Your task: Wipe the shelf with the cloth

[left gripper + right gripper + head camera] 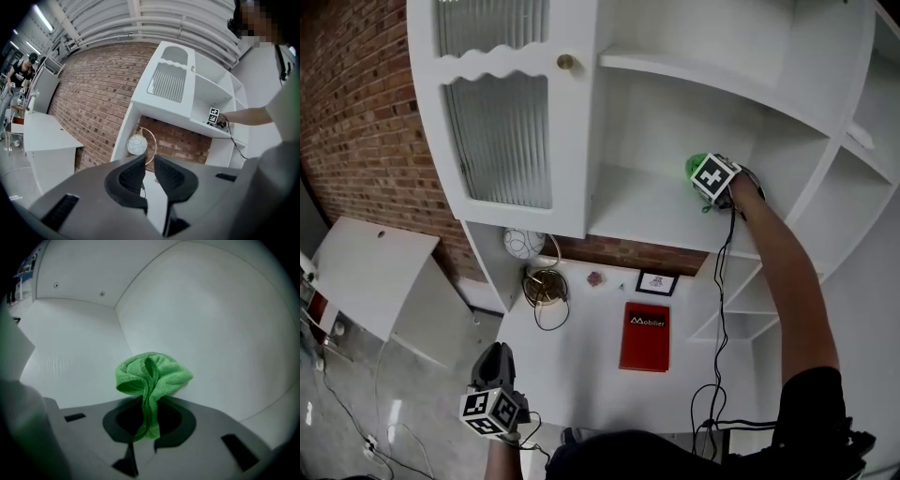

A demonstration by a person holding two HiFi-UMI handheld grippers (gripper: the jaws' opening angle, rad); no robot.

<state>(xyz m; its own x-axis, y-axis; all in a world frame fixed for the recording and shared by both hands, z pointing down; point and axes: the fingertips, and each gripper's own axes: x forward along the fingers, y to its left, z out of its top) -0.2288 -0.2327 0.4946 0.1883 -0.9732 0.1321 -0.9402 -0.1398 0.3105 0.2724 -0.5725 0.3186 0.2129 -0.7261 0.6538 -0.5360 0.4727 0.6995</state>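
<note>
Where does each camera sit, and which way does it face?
Head view: on the head, facing down at shelf unit; left claw, right claw, forearm.
Left gripper view: low, facing up at the unit; empty jaws.
Right gripper view: inside the unit, facing a corner; jaws on green cloth.
Shared: first two show right claw.

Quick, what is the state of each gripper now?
Left gripper: jaws slightly apart, holding nothing.
Right gripper: closed on the crumpled green microfibre cloth.
</note>
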